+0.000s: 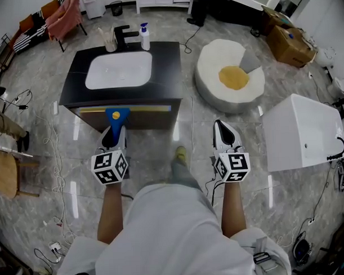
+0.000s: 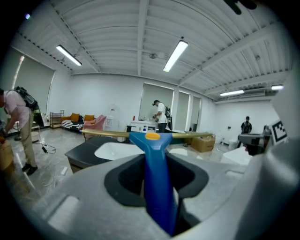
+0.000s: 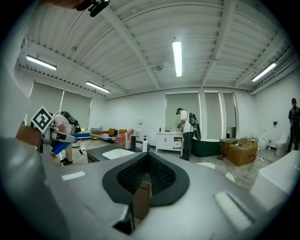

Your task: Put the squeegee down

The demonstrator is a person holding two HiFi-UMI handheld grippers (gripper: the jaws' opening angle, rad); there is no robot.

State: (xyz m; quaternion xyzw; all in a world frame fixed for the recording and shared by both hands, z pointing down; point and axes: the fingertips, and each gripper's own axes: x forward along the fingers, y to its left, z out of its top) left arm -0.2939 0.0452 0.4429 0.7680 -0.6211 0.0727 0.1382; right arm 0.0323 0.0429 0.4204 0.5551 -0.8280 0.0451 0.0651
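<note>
Lower handle of the blue-handled, yellow-bladed squeegee (image 1: 117,114) is buried between the jaws of the left gripper (image 1: 114,137), which clamp it. The blade lies along the front edge of the black vanity counter (image 1: 79,61); contact indeterminate. Right gripper (image 1: 225,133): jaws together, nothing between, confirmed only in the right gripper view.

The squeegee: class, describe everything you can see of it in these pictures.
The squeegee has a blue, plastic-looking handle that widens into a head with a yellow-orange spot. The head carries a long, thin yellowish blade set crosswise. The left gripper is shut on the handle, with the blade end pointing away from the person. The blade is level at the front edge of the black sink counter; whether it touches cannot be told.
</note>
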